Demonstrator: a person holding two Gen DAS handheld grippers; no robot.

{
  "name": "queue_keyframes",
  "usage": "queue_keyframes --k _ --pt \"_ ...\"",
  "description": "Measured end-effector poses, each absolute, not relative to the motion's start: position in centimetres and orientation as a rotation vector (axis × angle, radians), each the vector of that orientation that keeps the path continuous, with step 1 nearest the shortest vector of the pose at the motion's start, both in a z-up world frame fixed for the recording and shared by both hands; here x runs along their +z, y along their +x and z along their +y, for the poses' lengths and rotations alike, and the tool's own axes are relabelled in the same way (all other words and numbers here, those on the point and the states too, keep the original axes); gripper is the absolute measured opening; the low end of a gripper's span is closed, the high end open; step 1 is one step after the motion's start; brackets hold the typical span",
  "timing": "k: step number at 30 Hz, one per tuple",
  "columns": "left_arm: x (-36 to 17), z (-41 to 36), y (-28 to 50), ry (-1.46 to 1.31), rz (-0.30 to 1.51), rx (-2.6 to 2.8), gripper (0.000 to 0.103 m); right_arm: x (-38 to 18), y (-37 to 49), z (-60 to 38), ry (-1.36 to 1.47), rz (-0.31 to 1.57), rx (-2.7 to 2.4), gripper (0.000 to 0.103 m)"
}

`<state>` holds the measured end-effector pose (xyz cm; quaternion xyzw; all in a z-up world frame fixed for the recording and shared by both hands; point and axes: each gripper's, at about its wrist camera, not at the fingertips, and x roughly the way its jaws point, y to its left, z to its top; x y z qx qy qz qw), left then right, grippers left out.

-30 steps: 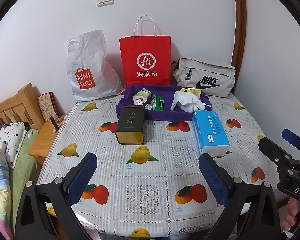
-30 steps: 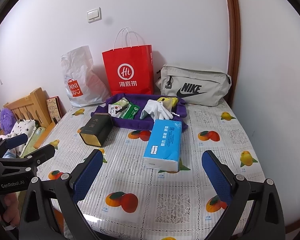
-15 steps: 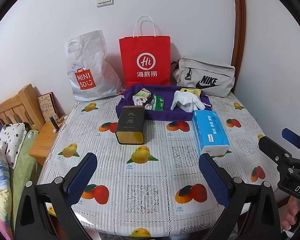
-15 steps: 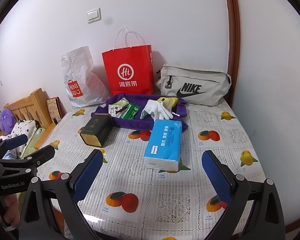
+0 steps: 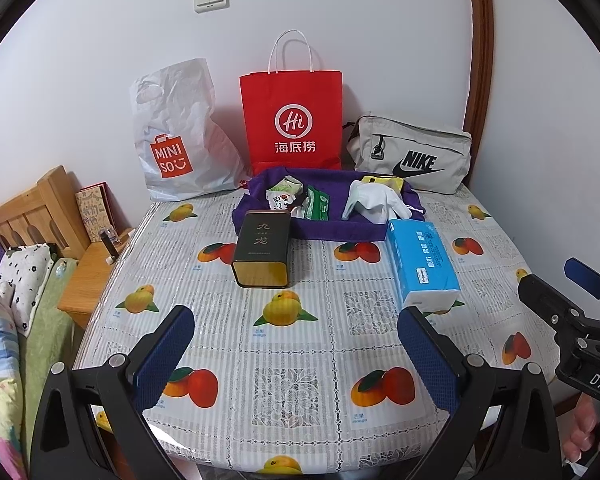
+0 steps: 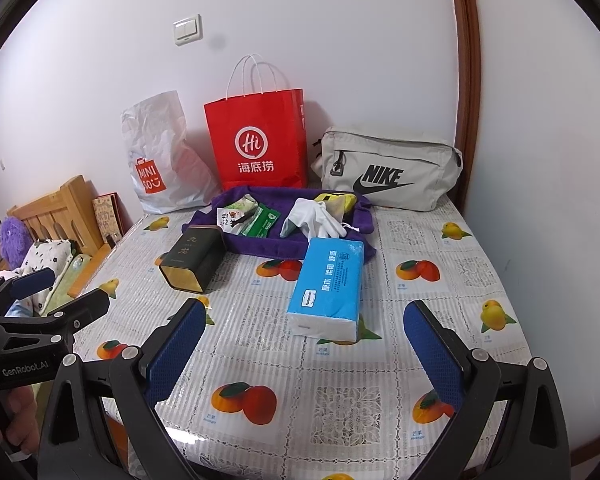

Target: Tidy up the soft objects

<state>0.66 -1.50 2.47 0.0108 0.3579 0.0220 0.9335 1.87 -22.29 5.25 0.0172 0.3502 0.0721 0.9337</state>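
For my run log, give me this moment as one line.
left gripper: open, empty | right gripper: open, empty | tissue pack: on table, untouched | white gloves: in purple tray

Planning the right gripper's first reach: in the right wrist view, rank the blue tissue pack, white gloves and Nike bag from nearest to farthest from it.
From the right gripper:
1. Blue tissue pack, just ahead on the table.
2. White gloves, behind it in the purple tray.
3. Nike bag, far right against the wall.

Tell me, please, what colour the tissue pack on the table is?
The tissue pack is light blue with white ends; the right wrist view shows it best.
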Motion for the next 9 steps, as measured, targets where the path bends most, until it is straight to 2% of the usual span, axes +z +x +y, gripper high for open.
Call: queue_keyframes --k 9 --pt "2.02 -1.5 1.02 0.014 0.735 0.035 0.103 4.72 2.02 -21.97 0.033 0.728 0.163 0.098"
